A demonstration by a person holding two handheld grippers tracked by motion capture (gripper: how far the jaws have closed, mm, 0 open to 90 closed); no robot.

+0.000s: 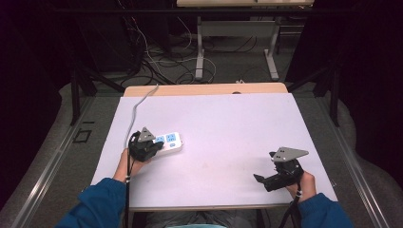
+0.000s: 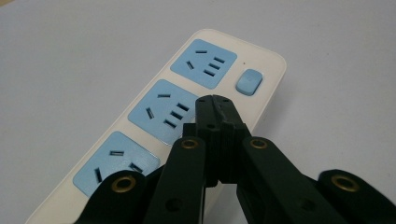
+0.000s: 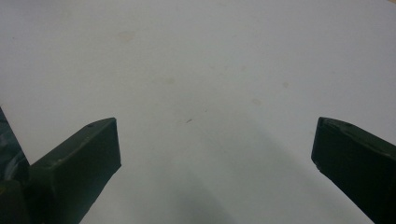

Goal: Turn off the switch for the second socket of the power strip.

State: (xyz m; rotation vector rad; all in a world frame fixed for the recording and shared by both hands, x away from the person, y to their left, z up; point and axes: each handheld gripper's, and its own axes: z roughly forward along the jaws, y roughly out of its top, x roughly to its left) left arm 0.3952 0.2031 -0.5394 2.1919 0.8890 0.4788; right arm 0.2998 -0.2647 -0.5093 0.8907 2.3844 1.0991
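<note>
A white power strip point(image 1: 171, 141) with three blue sockets lies on the left half of the white table point(image 1: 228, 128). In the left gripper view the strip point(image 2: 140, 93) runs diagonally, with a blue switch point(image 2: 248, 81) at its far end. My left gripper point(image 1: 157, 146) is shut with nothing between its jaws. Its joined tips point(image 2: 215, 100) hover over or rest at the middle socket point(image 2: 163, 109); I cannot tell whether they touch. My right gripper point(image 1: 266, 178) is near the front right of the table. It stands wide open point(image 3: 215, 128) above the bare surface, holding nothing.
The strip's grey cable point(image 1: 135, 111) runs from the strip to the table's far left corner and over the edge. Beyond the table are floor cables point(image 1: 161, 61) and the legs of another table point(image 1: 200, 52). Dark curtains stand at both sides.
</note>
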